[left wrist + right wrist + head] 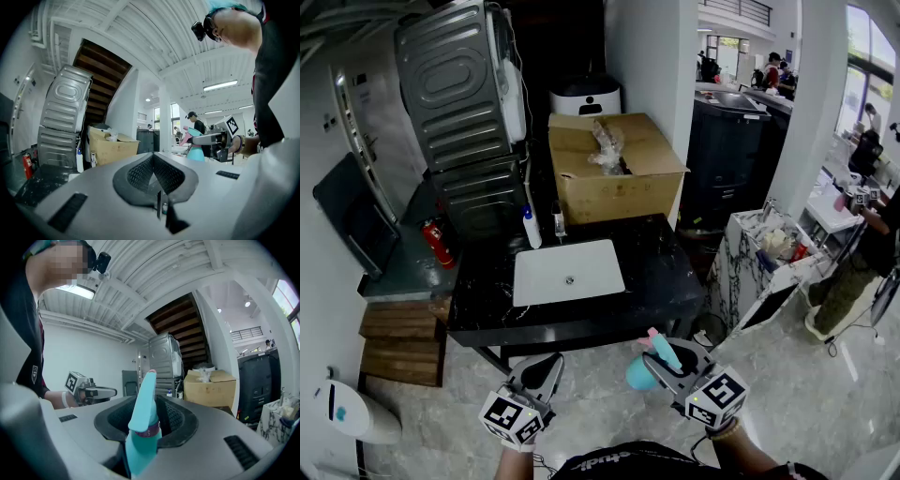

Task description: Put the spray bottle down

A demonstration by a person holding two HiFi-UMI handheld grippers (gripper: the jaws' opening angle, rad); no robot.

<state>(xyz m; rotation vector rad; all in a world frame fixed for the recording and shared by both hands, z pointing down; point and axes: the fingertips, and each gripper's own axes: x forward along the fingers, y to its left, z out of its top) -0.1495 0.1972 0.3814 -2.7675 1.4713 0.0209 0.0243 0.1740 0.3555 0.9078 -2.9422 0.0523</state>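
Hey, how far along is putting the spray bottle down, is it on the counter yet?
Not yet. Done: only the grip. In hand: the right tongs clamp the teal plastic spray bottle with the pink nozzle, held in the air short of the black marble counter. Remaining: carry it over a surface, set it down, release. The left tongs are shut and empty.

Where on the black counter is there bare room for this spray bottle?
Best for the spray bottle: the bare black counter right of the white sink, in front of the cardboard box. The strip between sink and near edge is bare but narrow. Crowded: back left, where two bottles stand by the box.
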